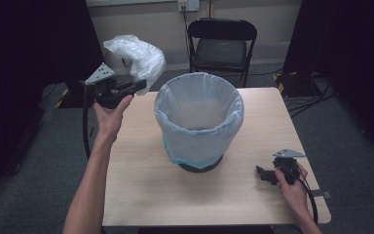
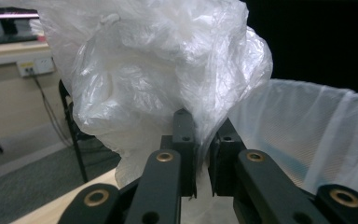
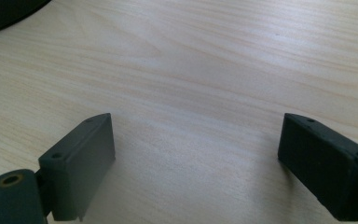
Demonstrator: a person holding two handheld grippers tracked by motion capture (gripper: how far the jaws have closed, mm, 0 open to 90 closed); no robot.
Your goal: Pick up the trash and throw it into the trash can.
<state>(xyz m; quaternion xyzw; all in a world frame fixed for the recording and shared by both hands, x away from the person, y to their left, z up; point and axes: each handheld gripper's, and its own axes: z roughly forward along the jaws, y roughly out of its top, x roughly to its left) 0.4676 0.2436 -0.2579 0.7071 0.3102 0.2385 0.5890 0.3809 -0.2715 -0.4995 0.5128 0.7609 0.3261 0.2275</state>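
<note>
A crumpled white plastic bag (image 1: 135, 57) hangs in the air left of the bin, above the table's far left corner. My left gripper (image 1: 139, 87) is shut on its lower edge; in the left gripper view the bag (image 2: 158, 70) bulges above the two black jaws, which pinch a fold of it (image 2: 202, 154). The round bin (image 1: 199, 119), lined with a pale bag, stands in the middle of the table, and its liner (image 2: 317, 130) shows at the right of that view. Near the table's front right, my right gripper (image 1: 260, 173) rests low with its jaws wide apart over bare wood (image 3: 196, 154).
The wooden table (image 1: 141, 195) has free room in front of the bin. A black chair (image 1: 222, 46) stands behind the table's far edge. Cables (image 1: 316, 95) lie on the grey floor at the back right.
</note>
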